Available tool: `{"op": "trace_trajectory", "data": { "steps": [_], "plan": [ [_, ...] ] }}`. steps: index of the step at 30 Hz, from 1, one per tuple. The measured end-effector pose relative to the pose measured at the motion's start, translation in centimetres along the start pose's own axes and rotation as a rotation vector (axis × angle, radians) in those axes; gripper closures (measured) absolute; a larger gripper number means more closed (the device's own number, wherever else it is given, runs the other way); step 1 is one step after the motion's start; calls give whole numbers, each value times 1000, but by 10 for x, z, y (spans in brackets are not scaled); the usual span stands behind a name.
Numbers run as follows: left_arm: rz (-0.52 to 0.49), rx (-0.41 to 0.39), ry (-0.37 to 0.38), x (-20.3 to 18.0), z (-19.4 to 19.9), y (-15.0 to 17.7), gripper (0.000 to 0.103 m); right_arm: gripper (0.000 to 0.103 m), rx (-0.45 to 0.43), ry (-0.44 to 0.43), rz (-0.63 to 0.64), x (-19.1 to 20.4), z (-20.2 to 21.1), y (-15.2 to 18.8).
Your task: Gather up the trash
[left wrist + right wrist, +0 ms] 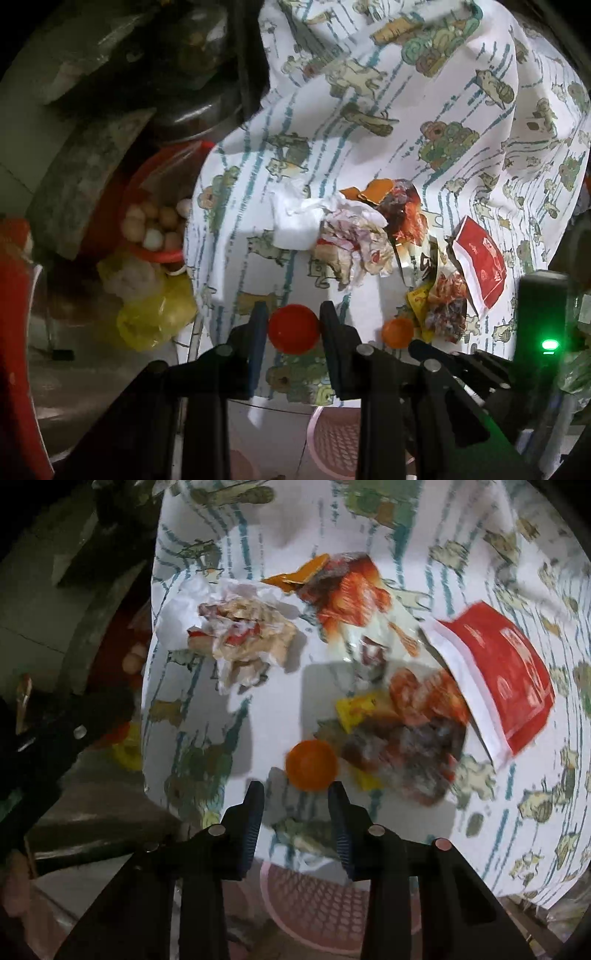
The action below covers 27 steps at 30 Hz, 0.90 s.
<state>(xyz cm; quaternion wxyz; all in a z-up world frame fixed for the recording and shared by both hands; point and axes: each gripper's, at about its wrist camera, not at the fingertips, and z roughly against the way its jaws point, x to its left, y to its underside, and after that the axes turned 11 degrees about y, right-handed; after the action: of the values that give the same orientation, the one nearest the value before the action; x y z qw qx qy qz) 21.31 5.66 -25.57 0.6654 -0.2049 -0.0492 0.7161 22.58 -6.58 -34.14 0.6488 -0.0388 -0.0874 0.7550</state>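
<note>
L gripper (293,328) pinches red cap (293,328) at bench (369,302) near edge, prob. for pink basket (334,443) below; R gripper (295,794) spread, lining up w/ orange cap (312,763) beside wrappers (406,760).

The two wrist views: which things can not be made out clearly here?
- Pink basket, right wrist view: gripper and tablecloth edge hide most of it.
- Red packet print, right wrist view: motion blur, unreadable.
- Left gripper around the red cap, left wrist view: contact cannot be told.
- Red bowl of round items, left wrist view: tablecloth covers part.
</note>
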Motion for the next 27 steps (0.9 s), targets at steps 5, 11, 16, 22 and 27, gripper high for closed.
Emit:
{"op": "trace_trajectory", "data": {
  "steps": [5,11,16,22,27],
  "plan": [
    [17,-7,-6,10,4,-1,76,65,-65,109,-15,5,1,-2],
    [40,-3,25,12,5,-3,76,69,-96,122,-65,-3,-8,-24],
    [49,3,41,16,12,-1,76,71,-133,123,-39,3,-1,-27],
    [34,-36,42,14,27,-2,76,71,-179,95,-21,-1,29,-17],
    [-61,-114,-73,-3,41,-2,76,71,-265,127,-10,-8,60,2]
  ]
}}
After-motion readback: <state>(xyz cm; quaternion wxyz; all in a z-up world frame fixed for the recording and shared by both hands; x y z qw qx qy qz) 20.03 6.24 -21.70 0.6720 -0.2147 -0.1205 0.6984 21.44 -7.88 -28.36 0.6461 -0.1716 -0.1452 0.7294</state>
